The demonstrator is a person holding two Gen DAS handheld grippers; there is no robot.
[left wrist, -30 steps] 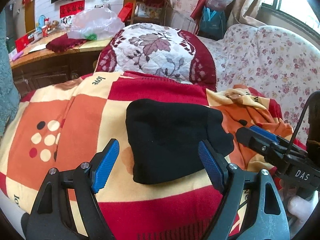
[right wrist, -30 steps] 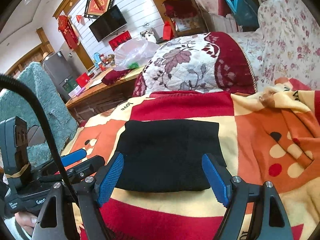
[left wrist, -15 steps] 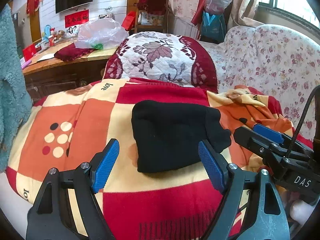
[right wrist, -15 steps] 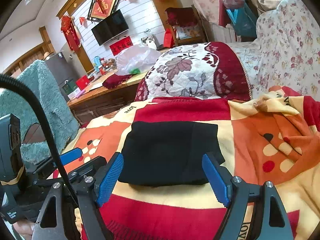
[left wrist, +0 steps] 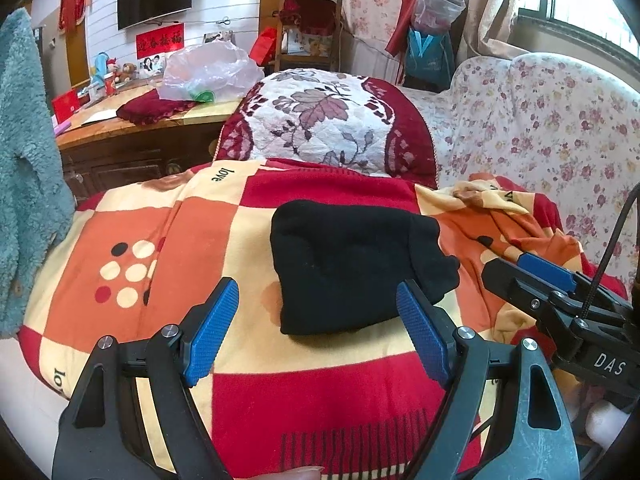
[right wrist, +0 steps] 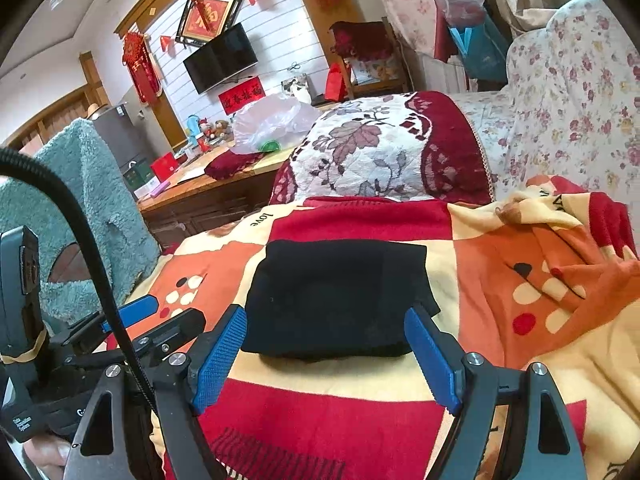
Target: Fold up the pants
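Observation:
Black pants [left wrist: 352,268] [right wrist: 340,300] lie folded into a compact block on a red, orange and cream checked blanket [left wrist: 168,232] [right wrist: 520,280]. My left gripper [left wrist: 316,320] hovers just short of the block's near edge, jaws wide open, nothing between the blue pads. My right gripper [right wrist: 326,344] stands likewise open and empty in front of the same near edge. In the left wrist view the right gripper [left wrist: 544,276] juts in from the right; in the right wrist view the left gripper [right wrist: 136,312] shows at the lower left.
Behind the blanket rises a quilted red and white cushion [left wrist: 324,128]. A floral sofa [left wrist: 560,128] runs along the right. A wooden desk [left wrist: 132,128] with a plastic bag [left wrist: 204,72] is at the back left, a teal fleece [left wrist: 24,168] hangs at the left.
Both grippers have drawn back and up from the folded pants, which now look smaller and farther off. The pants have not moved. Both jaws stayed open.

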